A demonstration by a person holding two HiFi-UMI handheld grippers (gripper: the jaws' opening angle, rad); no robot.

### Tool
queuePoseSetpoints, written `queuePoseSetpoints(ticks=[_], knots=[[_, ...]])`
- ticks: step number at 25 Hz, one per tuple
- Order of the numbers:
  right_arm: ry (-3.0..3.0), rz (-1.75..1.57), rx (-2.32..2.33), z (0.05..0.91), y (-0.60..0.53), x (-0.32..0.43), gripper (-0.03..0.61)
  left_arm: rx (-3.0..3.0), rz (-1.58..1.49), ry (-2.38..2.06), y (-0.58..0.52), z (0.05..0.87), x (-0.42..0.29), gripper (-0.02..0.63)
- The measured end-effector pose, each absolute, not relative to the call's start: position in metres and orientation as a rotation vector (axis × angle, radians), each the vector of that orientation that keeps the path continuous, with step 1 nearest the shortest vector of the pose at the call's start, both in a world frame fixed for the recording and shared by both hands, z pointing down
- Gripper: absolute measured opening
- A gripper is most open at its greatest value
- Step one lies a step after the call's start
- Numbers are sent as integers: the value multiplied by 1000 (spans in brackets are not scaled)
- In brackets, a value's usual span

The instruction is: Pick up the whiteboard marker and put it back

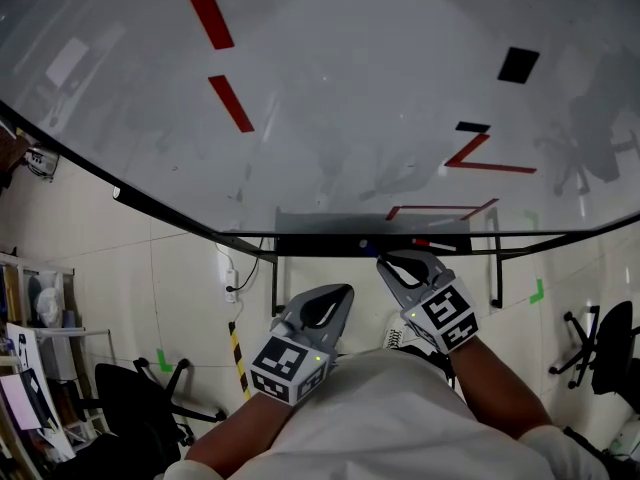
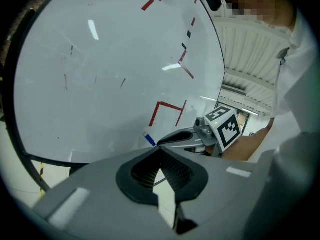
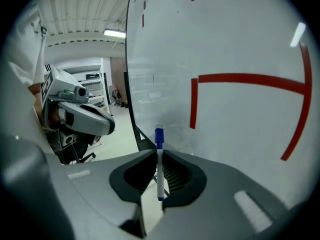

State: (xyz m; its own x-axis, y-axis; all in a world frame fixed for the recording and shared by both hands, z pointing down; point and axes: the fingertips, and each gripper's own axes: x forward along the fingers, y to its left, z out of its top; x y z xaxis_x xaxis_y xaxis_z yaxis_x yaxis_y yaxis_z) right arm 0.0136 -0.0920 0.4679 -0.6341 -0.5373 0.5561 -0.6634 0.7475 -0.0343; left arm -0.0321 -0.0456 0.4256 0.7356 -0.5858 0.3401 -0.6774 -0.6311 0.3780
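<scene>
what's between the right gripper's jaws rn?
A whiteboard marker, clamped by the right gripper, blue cap poking out toward the whiteboard. The pads cover the barrel's sides, so no label can be read.

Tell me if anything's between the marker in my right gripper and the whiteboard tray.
Nothing visible is. The right gripper, shut on the marker, is close by the tray; the left gripper hangs aside, shut and empty.

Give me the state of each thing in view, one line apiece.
right gripper: shut on the whiteboard marker.
whiteboard marker: clamped, blue end sticking out past the jaws.
left gripper: shut, nothing between its jaws.
whiteboard: marked with red lines.
</scene>
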Motion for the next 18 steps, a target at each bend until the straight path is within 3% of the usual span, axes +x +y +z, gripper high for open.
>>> queuePoseSetpoints(ticks=[9,18], knots=[[-2134,-230,703,504,-95,-4,38,2435,242,-984,-55,427,-47,17],[-2056,-308,657,520,-107,-10,38,2427,231,-984,-60,428,-50,17]])
